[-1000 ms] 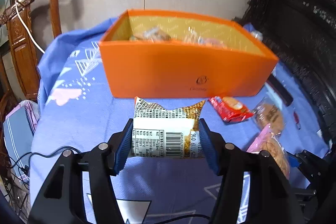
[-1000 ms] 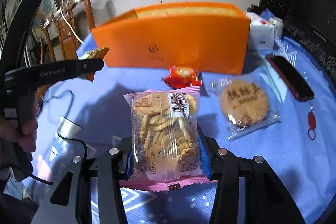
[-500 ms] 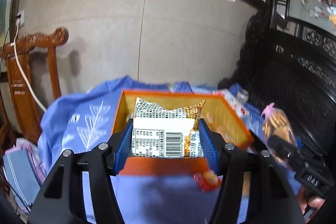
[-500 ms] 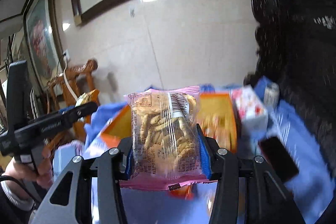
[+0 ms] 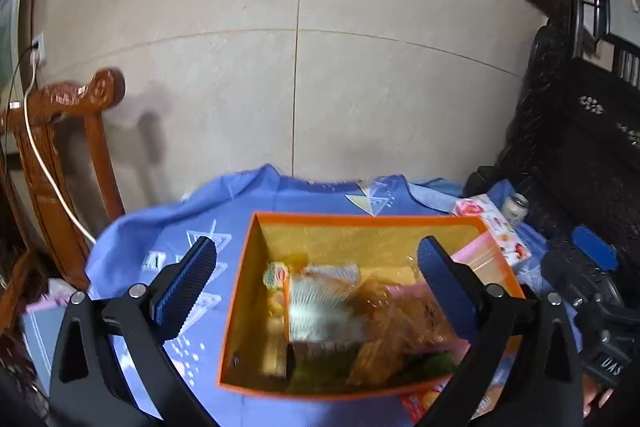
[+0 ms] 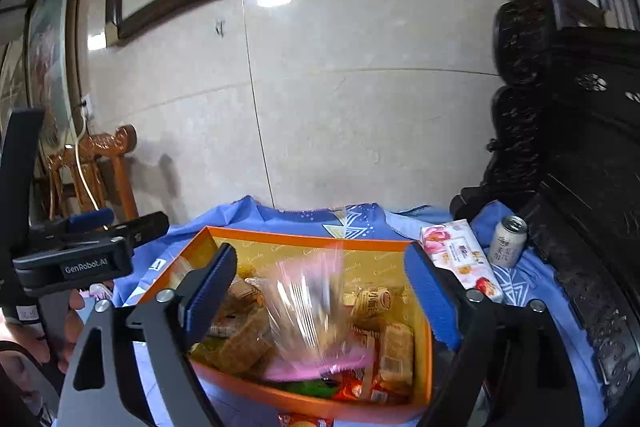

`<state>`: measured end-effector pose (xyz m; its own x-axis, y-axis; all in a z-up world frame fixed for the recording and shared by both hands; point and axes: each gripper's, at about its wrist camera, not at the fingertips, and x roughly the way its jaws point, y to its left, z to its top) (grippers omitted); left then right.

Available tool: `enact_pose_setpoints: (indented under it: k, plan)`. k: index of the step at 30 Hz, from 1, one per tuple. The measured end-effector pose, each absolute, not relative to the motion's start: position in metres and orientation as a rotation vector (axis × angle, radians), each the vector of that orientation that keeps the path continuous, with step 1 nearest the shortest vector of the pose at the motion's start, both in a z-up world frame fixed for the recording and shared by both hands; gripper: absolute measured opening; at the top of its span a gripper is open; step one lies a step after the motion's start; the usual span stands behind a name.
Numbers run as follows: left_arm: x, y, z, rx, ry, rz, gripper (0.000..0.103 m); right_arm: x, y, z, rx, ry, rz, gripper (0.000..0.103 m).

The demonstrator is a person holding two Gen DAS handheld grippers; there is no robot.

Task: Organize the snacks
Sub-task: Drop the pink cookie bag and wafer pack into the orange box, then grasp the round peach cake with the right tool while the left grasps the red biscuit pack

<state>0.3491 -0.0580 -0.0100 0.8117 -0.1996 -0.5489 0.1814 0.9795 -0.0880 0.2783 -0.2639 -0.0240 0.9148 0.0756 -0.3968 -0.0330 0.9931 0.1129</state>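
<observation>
Over the orange box [image 5: 240,307] both the left gripper [image 5: 316,287] and right gripper [image 6: 320,287] are opening, pads off, so their snack packets [image 6: 304,307] drop straight in with the rest.

Left gripper [image 5: 318,279] and right gripper [image 6: 320,285] angled downward, jaws opening, empty.

snacks [image 6: 320,311] in box [image 6: 296,237], can [image 6: 507,241] right of box

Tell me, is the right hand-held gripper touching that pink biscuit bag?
Apart. In the right wrist view the right hand-held gripper is opening, and the blurred biscuit bag drops between its fingers, clear of both, into the orange box.
</observation>
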Motion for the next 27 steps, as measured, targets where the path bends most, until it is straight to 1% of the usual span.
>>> enact_pose_setpoints:
  k: [4,7,12,15,19,27]
  plan:
    - [0.318,-0.045,-0.024,-0.103,0.586,-0.255,0.099,0.244,-0.291,-0.045,0.181,0.452,0.071,0.087]
    - [0.291,-0.044,-0.047,-0.122,0.623,-0.283,0.099,0.217,-0.309,-0.076,0.215,0.539,0.054,0.087]
    - [0.259,-0.057,-0.087,-0.091,0.716,-0.321,0.099,0.189,-0.314,-0.13,0.174,0.69,0.031,0.088]
    - [0.249,-0.067,-0.103,-0.077,0.776,-0.341,0.099,0.187,-0.309,-0.159,0.125,0.766,0.024,0.088]
    - [0.238,-0.072,-0.109,-0.063,0.789,-0.352,0.099,0.197,-0.308,-0.186,0.11,0.837,0.033,0.088]
    - [0.236,-0.069,-0.114,-0.068,0.817,-0.334,0.099,0.217,-0.309,-0.209,0.04,0.92,0.06,0.088]
